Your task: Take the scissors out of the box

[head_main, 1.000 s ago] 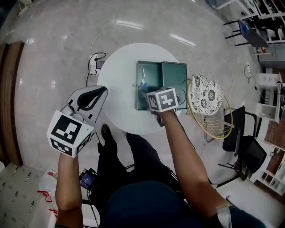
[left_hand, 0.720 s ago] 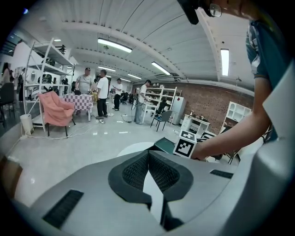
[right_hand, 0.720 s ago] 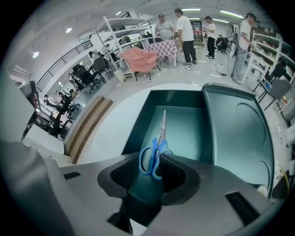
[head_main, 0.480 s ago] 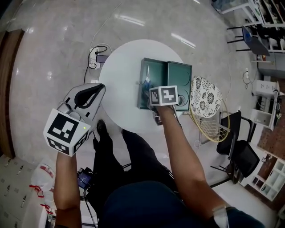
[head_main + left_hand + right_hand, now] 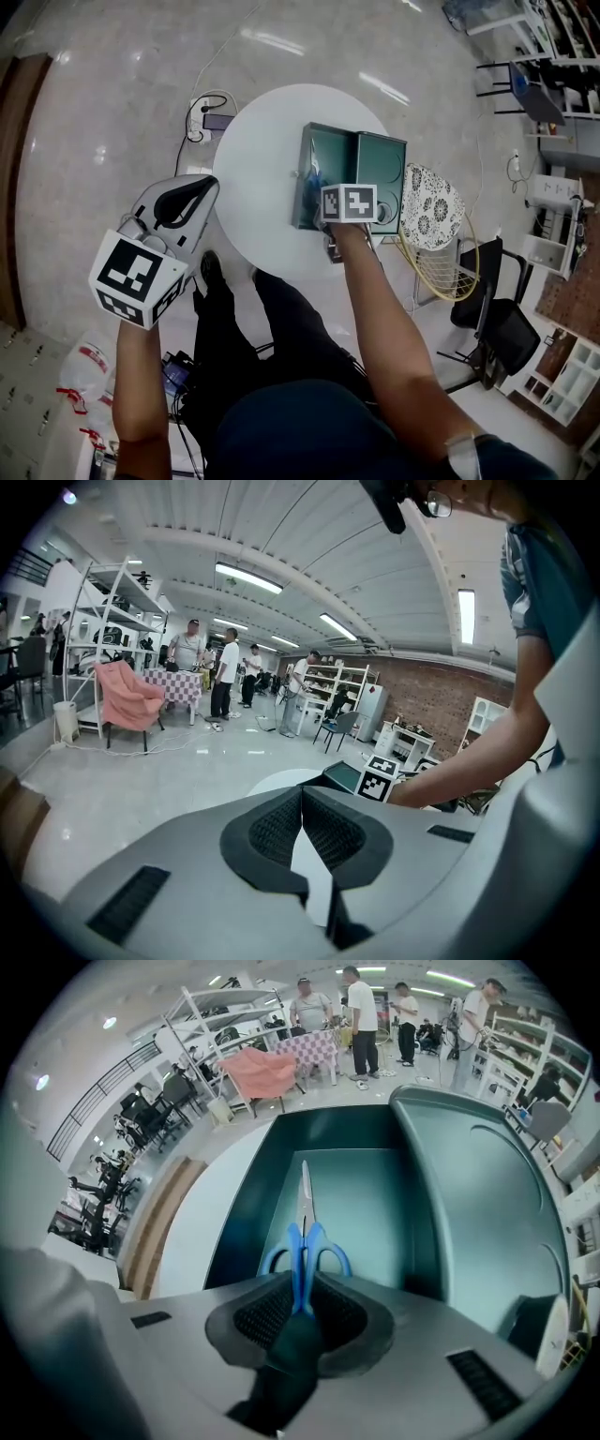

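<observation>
- Here's the round white table (image 5: pixel 258 169), seen from above, with most of its top bare on the left.
- On its right side sits the dark green box (image 5: pixel 307 141), flung wide open. The lid lies flat to the right of the tray.
- Just off the table's right edge, a wicker chair (image 5: pixel 427 202) with a patterned cushion.
- The left gripper (image 5: pixel 208 185) hangs out at the near left, off the table's edge and well apart from the box. Its jaws are pressed together at the tips with nothing between them.
- Now the action: the right gripper (image 5: pixel 302 1302) is plunged steeply down into the box's tray. Its marker cube covers the near end of the tray in the head view.
- Its jaws have just been closing, and the pads now pinch the blue handles from both sides. It has a hold!
- The scissors (image 5: pixel 305 1232) are in the tray, on its floor. The handles are at the near end in the gripper, and the closed blades point straight to the far wall.
</observation>
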The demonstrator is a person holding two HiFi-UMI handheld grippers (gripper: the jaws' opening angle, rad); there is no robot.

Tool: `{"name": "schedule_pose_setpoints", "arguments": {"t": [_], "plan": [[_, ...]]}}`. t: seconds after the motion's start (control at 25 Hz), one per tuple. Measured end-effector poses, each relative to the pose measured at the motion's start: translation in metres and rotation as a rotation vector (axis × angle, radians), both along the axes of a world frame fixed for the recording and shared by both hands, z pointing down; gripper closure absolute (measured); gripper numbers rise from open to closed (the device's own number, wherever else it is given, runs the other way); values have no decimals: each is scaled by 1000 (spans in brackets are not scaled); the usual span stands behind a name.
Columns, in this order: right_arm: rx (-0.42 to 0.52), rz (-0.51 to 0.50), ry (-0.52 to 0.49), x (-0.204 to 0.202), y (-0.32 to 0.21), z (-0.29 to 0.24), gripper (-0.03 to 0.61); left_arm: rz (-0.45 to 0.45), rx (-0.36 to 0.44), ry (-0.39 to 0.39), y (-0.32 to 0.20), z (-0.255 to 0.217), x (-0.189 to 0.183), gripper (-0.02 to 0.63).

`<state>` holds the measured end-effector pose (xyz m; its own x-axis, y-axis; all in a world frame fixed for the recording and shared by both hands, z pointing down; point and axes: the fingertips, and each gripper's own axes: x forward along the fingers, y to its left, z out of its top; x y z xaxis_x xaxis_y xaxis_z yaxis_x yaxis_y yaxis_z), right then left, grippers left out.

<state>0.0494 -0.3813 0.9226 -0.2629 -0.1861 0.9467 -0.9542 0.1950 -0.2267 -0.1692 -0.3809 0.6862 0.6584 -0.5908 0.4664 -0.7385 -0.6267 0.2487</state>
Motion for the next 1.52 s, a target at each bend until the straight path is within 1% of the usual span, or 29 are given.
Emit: {"name": "schedule_pose_setpoints", "arguments": {"t": [0.12,0.28,0.44,0.68,0.96,1.24,1.52], "plan": [[13,23,-6,-1,-2,3,491,1,3,-3,-2,5,-3,595],[62,55,-23,-2,-8,-15,491,6,12,-14,-2,-6,-6,595],[106,79,-49,-1,-10,-48,491,20,29,-21,0,-30,-1,594],[182,80,-73,7,-16,-92,491,51,55,-37,0,-59,13,595],[289,90,-128,18,-22,-150,491,92,86,-67,2,-94,28,594],[410,68,-159,29,-14,-213,491,132,133,-96,11,-130,41,595],[515,23,-188,25,1,-275,491,170,172,-127,26,-165,42,595]]}}
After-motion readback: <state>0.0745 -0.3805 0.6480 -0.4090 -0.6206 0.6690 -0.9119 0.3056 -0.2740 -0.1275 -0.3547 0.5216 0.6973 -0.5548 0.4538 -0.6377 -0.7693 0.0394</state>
